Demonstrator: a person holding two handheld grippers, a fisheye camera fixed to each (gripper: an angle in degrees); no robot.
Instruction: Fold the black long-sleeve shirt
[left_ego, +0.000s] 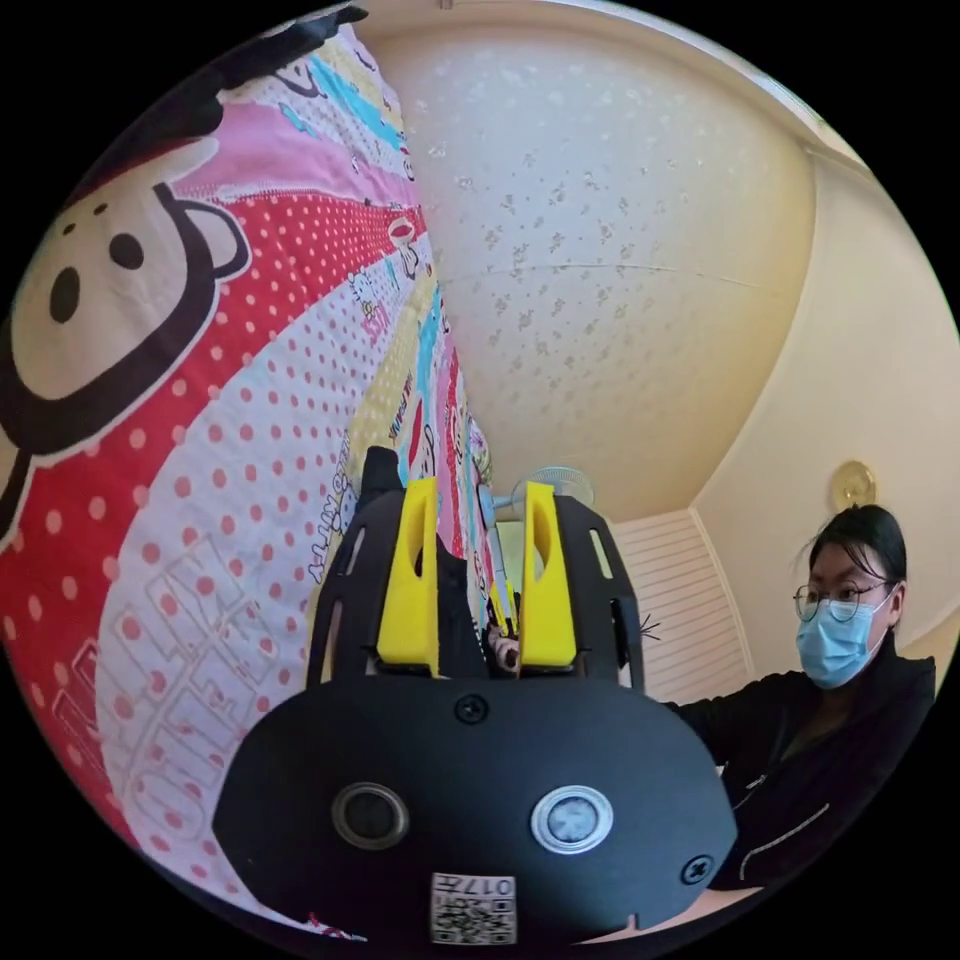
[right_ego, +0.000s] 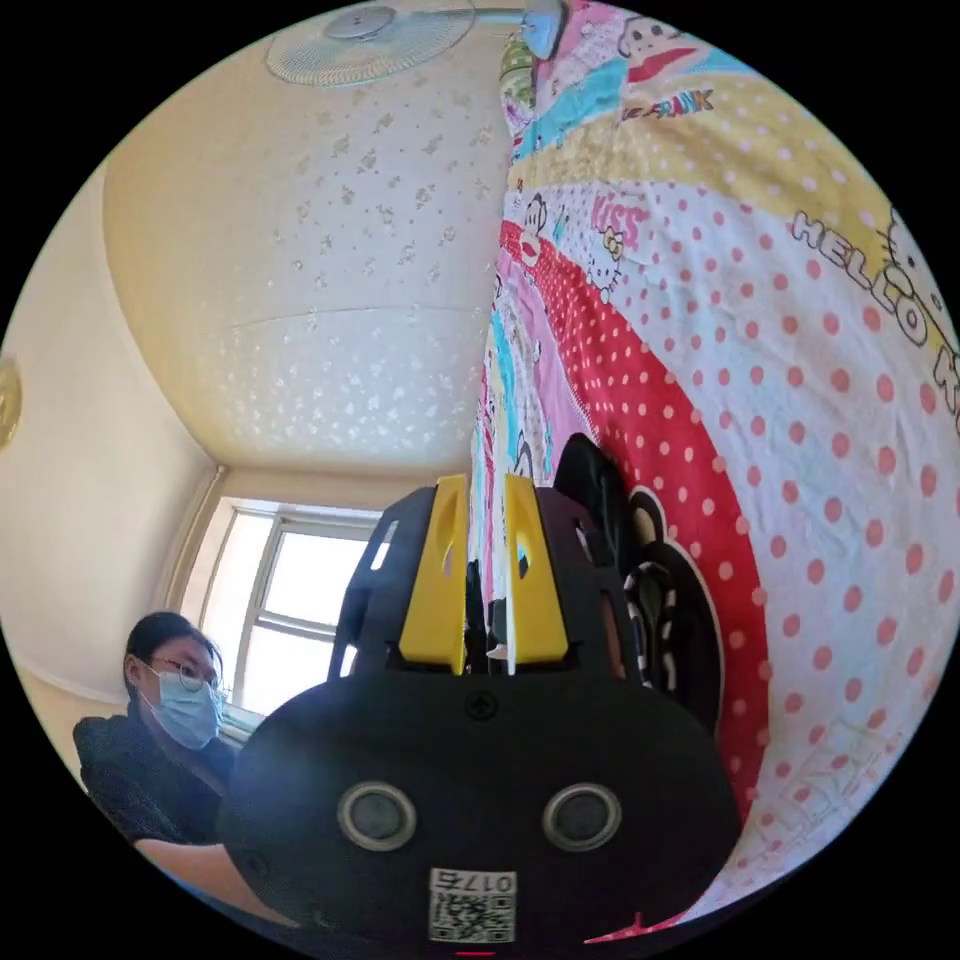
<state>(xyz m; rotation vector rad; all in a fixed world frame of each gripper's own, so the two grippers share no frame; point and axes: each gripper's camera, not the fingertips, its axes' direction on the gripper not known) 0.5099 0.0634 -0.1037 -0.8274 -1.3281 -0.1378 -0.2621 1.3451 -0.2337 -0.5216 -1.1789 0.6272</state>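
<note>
- Most of the black long-sleeve shirt (left_ego: 455, 610) is hidden from me. In the left gripper view I only get a dark strip of it between my yellow jaws and a bump sticking up past the left gripper (left_ego: 478, 575).
- Same deal in the right gripper view: a dark fold of the shirt (right_ego: 598, 480) pokes out just beside the right gripper (right_ego: 485, 560), plus a thin dark sliver in the gap between the jaws.
- Left jaws are a little apart with black cloth in the gap; I honestly can't tell if both are pressing on it.
- Right jaws sit nearly together, and again I can't tell whether they've got the cloth pinched.
- The surface is a cartoon bedspread (left_ego: 200, 420), red with white dots, pink and yellow patches; it's rolled sideways in both views.
- Beyond the bedspread there's a cream patterned wall (left_ego: 620, 250), a standing fan (right_ego: 370, 45) at the bedspread's far end, and a window (right_ego: 290, 600).
- A person (left_ego: 830, 720) in dark clothes sits off the bedspread's edge.
</note>
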